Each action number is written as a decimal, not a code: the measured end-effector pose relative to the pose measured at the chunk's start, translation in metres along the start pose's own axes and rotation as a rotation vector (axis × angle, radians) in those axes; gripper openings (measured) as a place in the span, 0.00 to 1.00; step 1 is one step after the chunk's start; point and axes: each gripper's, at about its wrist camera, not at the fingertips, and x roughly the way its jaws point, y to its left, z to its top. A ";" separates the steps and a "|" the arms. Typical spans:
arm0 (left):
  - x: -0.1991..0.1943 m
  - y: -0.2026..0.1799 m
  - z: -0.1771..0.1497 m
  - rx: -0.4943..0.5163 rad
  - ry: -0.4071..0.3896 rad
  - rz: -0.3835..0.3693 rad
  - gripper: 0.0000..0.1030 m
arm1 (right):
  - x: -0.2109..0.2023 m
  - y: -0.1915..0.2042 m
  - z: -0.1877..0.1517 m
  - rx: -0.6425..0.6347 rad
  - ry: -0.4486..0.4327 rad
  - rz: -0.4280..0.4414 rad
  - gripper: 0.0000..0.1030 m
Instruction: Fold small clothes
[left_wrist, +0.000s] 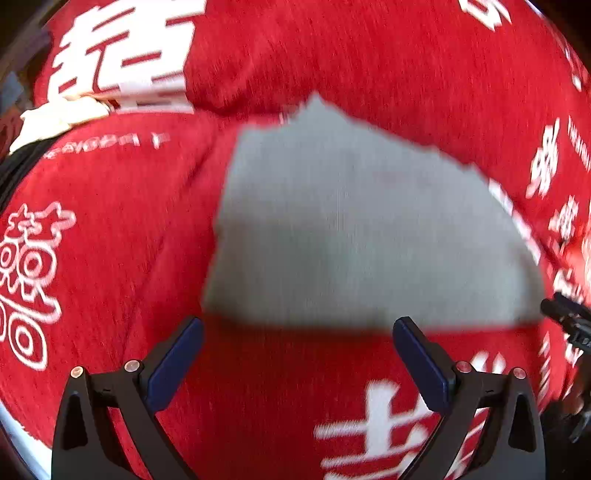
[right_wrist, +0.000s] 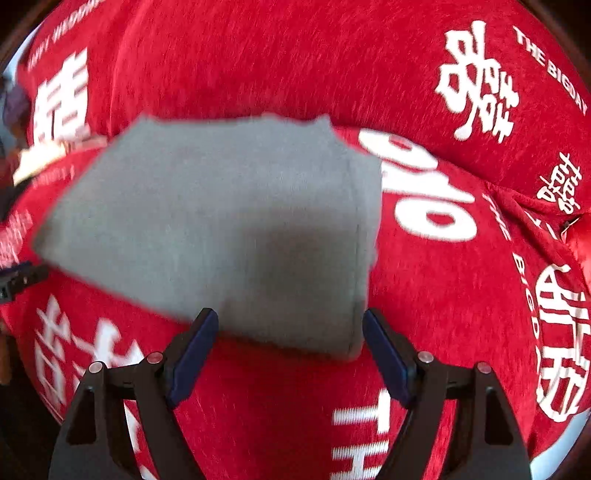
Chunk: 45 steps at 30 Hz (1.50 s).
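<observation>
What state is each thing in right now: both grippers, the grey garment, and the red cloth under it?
left gripper: open, empty, fingers just short of the garment's near edge.
right gripper: open, empty, fingertips at the garment's near edge.
grey garment: lying on the cloth, apparently folded, held by neither gripper.
red printed cloth: spread under the garment, rumpled with ridges.

Garment (left_wrist: 369, 236) lies flat on the blanket (left_wrist: 110, 258), blanket all around it. Left gripper (left_wrist: 297, 354) sits at its near edge, fingers spread, nothing between them. Right gripper (right_wrist: 290, 350) sits at the garment's near right corner, fingers spread either side of it. Other gripper's tip at each view's edge.
</observation>
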 end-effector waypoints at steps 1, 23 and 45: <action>-0.001 -0.001 0.011 -0.013 -0.013 -0.006 0.99 | 0.003 -0.004 0.013 0.028 -0.007 0.002 0.80; 0.044 0.076 0.063 -0.224 0.077 0.030 0.99 | 0.026 -0.083 0.035 0.321 0.006 -0.029 0.82; 0.082 0.030 0.109 -0.107 0.123 -0.084 0.23 | 0.034 0.056 0.065 -0.048 0.008 0.013 0.82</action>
